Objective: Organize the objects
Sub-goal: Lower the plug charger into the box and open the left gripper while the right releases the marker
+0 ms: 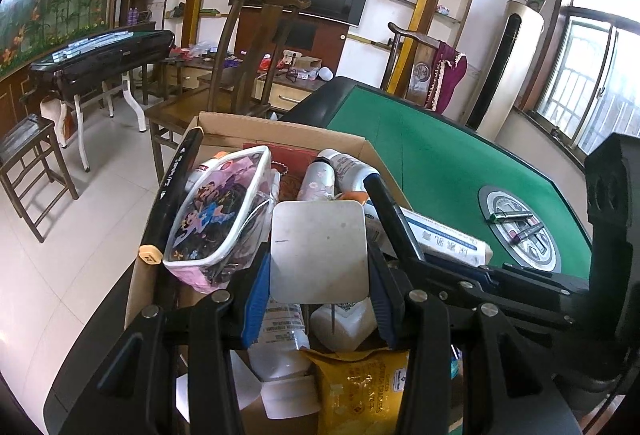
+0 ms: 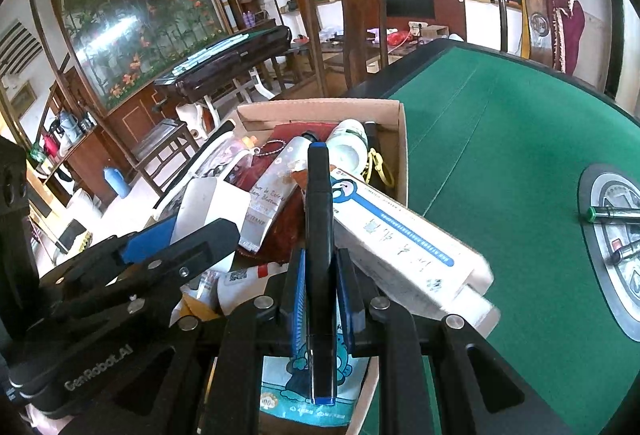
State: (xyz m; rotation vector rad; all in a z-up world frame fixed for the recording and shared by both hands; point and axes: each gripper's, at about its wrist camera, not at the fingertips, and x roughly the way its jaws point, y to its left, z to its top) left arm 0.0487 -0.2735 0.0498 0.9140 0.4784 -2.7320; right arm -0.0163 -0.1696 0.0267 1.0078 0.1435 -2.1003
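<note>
A cardboard box [image 1: 256, 127] full of items stands at the green table's near left edge; it also shows in the right wrist view [image 2: 400, 139]. My left gripper [image 1: 319, 309] is shut on a flat white square object [image 1: 319, 251] and holds it above the box. My right gripper [image 2: 320, 295] is shut on a black marker with blue ends [image 2: 319, 235], also above the box. In the box lie a cartoon pouch [image 1: 218, 219], a black marker with a tan end [image 1: 172, 195], a white and blue carton [image 2: 404, 239], bottles and a yellow packet [image 1: 360, 387].
The green felt table [image 2: 500, 139] has a round centre panel [image 1: 520, 227] with two lipstick-like tubes [image 1: 512, 217] on it. Wooden chairs [image 1: 248, 47] stand beyond the box. A dark table [image 1: 104, 59] stands at the far left.
</note>
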